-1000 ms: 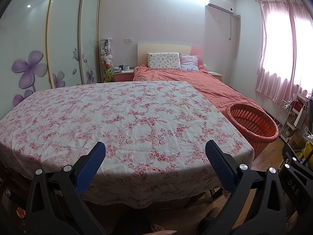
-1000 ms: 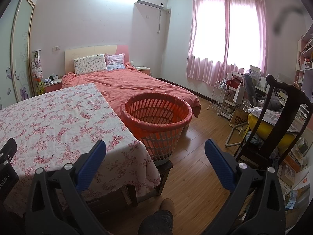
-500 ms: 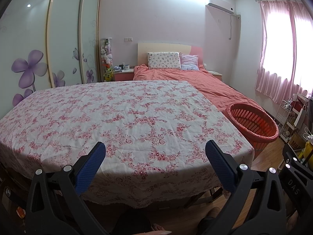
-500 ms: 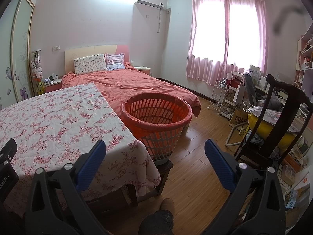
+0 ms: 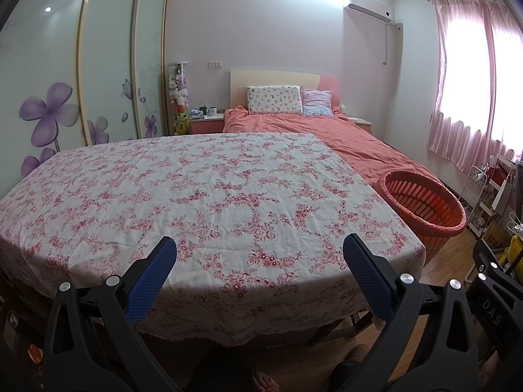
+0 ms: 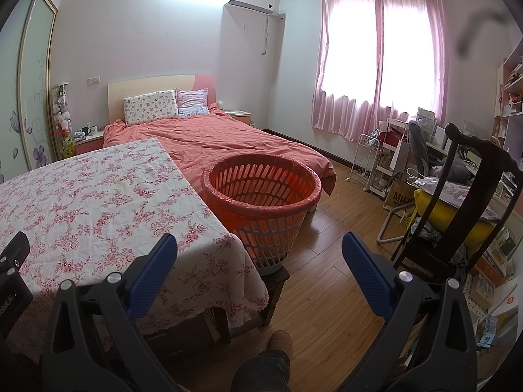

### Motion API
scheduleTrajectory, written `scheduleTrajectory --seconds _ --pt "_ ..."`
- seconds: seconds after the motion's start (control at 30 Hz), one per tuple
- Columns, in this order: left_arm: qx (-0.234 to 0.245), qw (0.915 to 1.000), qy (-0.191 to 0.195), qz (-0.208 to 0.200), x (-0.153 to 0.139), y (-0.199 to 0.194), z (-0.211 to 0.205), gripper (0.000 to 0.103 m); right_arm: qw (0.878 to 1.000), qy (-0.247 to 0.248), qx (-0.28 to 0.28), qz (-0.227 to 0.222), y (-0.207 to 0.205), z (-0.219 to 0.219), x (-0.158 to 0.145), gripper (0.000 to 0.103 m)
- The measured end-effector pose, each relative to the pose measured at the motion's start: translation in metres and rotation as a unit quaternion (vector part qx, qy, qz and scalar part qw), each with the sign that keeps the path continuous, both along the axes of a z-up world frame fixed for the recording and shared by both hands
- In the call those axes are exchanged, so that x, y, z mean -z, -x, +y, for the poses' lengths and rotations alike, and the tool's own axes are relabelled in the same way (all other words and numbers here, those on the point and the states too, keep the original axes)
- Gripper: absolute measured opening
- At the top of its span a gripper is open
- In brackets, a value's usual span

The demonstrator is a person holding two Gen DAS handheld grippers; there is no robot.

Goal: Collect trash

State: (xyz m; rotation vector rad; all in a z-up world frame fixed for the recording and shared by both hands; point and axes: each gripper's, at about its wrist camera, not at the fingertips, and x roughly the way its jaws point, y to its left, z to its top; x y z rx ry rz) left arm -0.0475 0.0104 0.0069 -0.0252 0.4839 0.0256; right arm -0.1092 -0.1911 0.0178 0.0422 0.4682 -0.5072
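A round orange slatted basket [image 6: 263, 192] lined with a red bag stands on a low stool at the table's right end; the left wrist view shows the basket [image 5: 425, 202] at mid right. No trash shows on the floral tablecloth [image 5: 196, 196]. My left gripper [image 5: 260, 266] hangs open over the table's near edge, nothing between its blue pads. My right gripper [image 6: 260, 264] is open too, above the table's right corner [image 6: 228, 254] and the wooden floor, short of the basket.
A bed [image 6: 228, 140] with a coral cover lies behind the table. A dark wooden chair [image 6: 457, 202] with a yellow cushion, a white wire rack [image 6: 367, 160] and cluttered shelves fill the right side. Wardrobe doors [image 5: 81, 75] line the left wall. A person's shoe [image 6: 279, 341] is below.
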Motion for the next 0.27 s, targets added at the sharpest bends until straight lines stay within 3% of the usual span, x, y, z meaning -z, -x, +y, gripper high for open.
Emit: scheduleTrajectory --seconds 0.27 --pt "0.001 1.0 0.002 0.006 0.0025 -0.001 0.0038 0.1 1.0 0.0 0.0 0.0 0.0001 0.0004 0.0001 0.098"
